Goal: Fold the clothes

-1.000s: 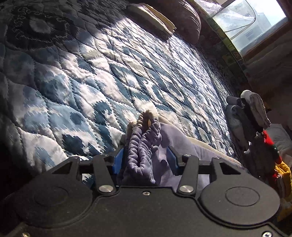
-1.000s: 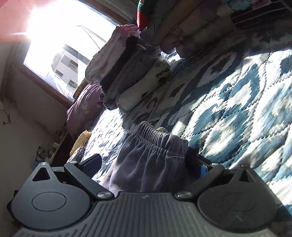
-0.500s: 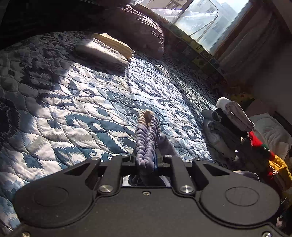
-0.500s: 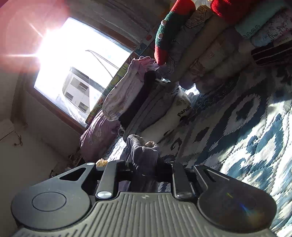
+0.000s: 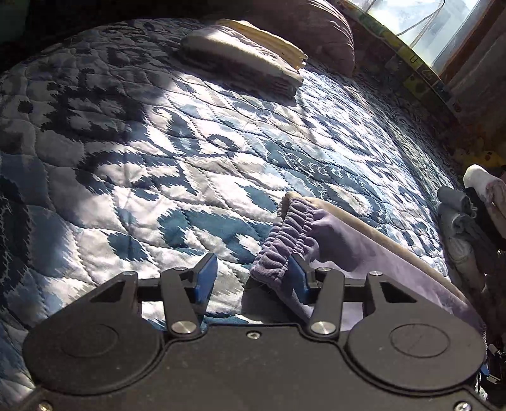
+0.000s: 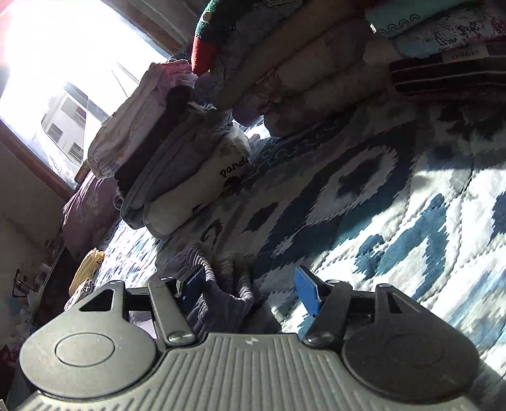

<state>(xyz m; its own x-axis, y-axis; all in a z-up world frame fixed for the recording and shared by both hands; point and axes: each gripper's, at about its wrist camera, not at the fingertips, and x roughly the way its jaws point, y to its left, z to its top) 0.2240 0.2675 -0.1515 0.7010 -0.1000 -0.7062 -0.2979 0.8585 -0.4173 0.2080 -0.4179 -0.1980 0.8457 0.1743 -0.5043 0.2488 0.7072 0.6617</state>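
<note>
Two hand-held grippers, our left hand-held gripper (image 5: 249, 278) and right hand-held gripper (image 6: 249, 289), stand spread wide and clamp nothing. The purple trousers (image 5: 341, 243) lie on the blue-and-white quilted bed (image 5: 189, 164), their gathered waistband (image 6: 218, 268) between the blue pads at each end, brushing one pad. We see folded clothes (image 6: 177, 164) stacked farther off, and a second folded pile (image 5: 246, 60) by the pillow (image 5: 316, 28).

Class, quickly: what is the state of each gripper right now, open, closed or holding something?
Left gripper: open, purple pants waistband lying against one finger, not clamped.
Right gripper: open, waistband loose between the fingers.
</note>
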